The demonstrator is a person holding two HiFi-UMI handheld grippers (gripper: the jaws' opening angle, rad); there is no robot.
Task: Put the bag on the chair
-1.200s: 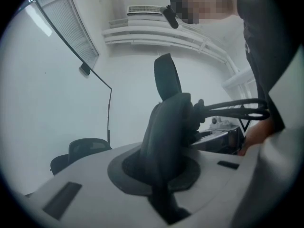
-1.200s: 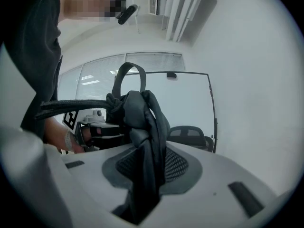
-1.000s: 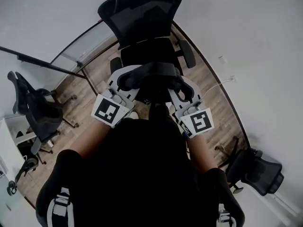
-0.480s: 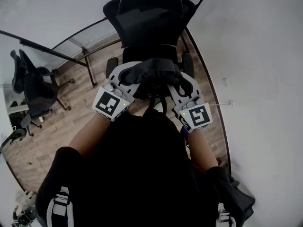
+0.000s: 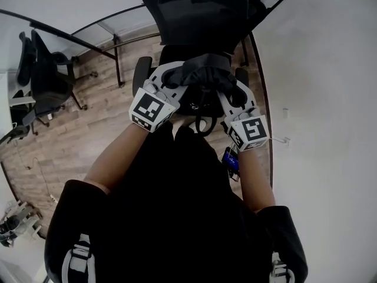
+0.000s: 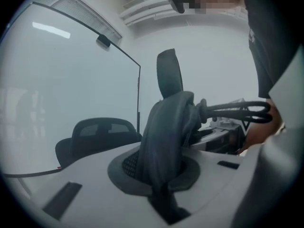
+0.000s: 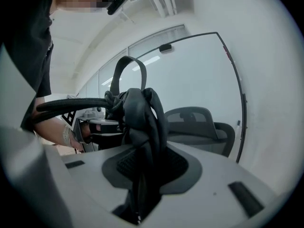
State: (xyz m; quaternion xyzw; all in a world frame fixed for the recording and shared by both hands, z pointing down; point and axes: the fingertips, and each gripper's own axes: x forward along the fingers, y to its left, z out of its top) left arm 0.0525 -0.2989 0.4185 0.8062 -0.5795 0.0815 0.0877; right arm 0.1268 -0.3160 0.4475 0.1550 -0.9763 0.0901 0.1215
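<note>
Both clamped: left gripper [image 5: 171,78] and right gripper [image 5: 231,92] each pinch a fold of the soft black fabric bag [image 5: 203,75], slung between them at upper centre. Over the last second the black mesh office chair [image 5: 194,10] has slid up to top centre. The bag is probably over its seat now, though the seat's mostly hidden. Close enough to lower.
</note>
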